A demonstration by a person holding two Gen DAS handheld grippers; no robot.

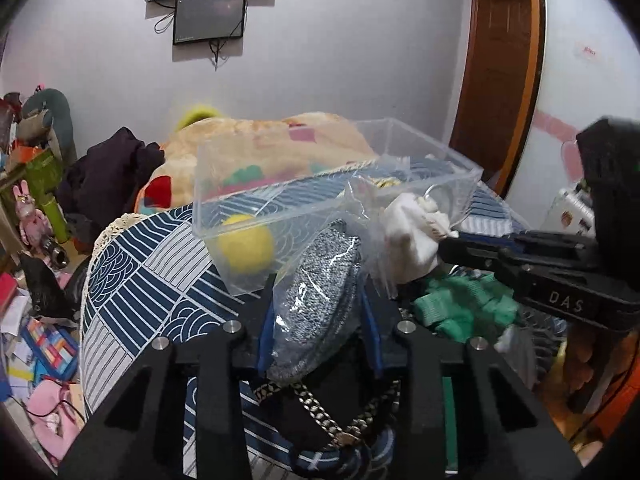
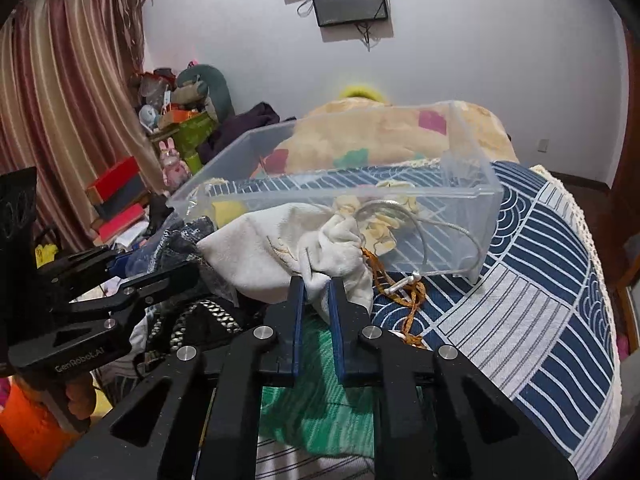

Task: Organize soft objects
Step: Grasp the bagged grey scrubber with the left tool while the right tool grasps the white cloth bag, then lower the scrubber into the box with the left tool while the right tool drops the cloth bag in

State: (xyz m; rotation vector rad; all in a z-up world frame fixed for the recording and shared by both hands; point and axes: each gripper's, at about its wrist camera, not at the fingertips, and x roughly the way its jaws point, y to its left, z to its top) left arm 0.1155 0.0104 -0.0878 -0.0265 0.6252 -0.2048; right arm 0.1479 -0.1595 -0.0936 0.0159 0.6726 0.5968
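Yellow foam ball (image 1: 247, 245) alone lay in the clear plastic bin (image 1: 404, 184) ahead of us, while our left gripper (image 1: 316, 304) clamped a bagged grey knit bundle (image 1: 320, 300) and our right gripper (image 2: 316, 296) pinched a white drawstring pouch (image 2: 280, 256), both not yet binned.

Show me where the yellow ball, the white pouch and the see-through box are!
yellow ball (image 1: 246, 242): left wrist view, middle of its round face inside the box.
white pouch (image 2: 264, 252): right wrist view, its bulging cloth body.
clear box (image 2: 486, 220): right wrist view, its near right wall.
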